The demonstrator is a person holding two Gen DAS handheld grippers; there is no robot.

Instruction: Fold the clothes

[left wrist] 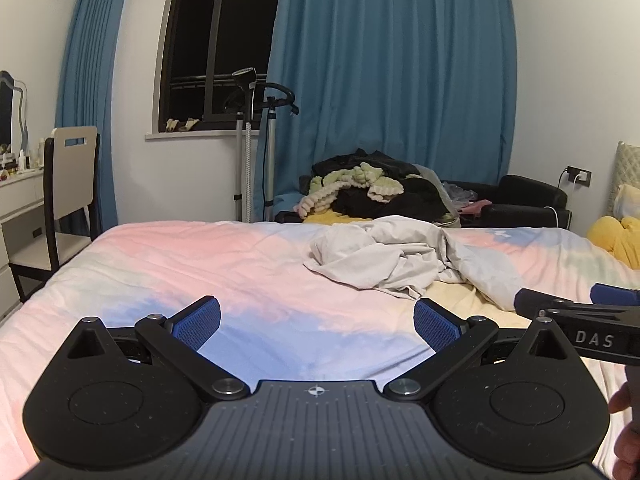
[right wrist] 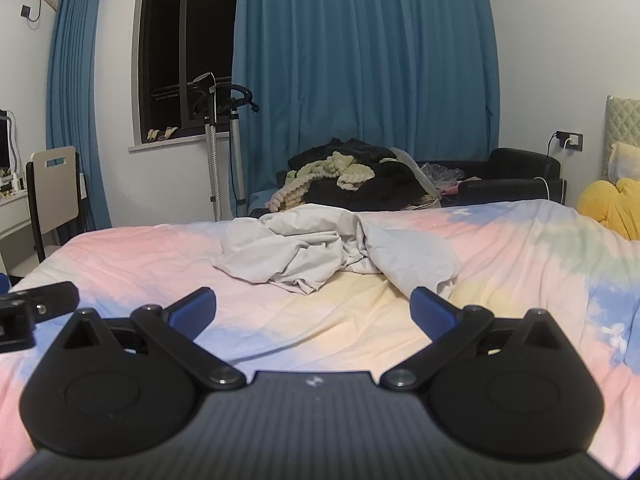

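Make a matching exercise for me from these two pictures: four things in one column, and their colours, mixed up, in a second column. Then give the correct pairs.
Things:
1. crumpled garment on the bed
2. curtain
3. plush toy at the right edge
4. armchair behind the bed

Colours:
A. yellow
B. black
C. pale grey
D. blue

Pairs: 1-C, 2-D, 3-A, 4-B

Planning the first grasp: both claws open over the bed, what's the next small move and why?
Probably advance both claws toward the crumpled white garment. The left claw and right claw are open and empty, short of the cloth, which lies bunched on the pastel bedspread ahead. It has to be gripped at an edge and spread before folding.
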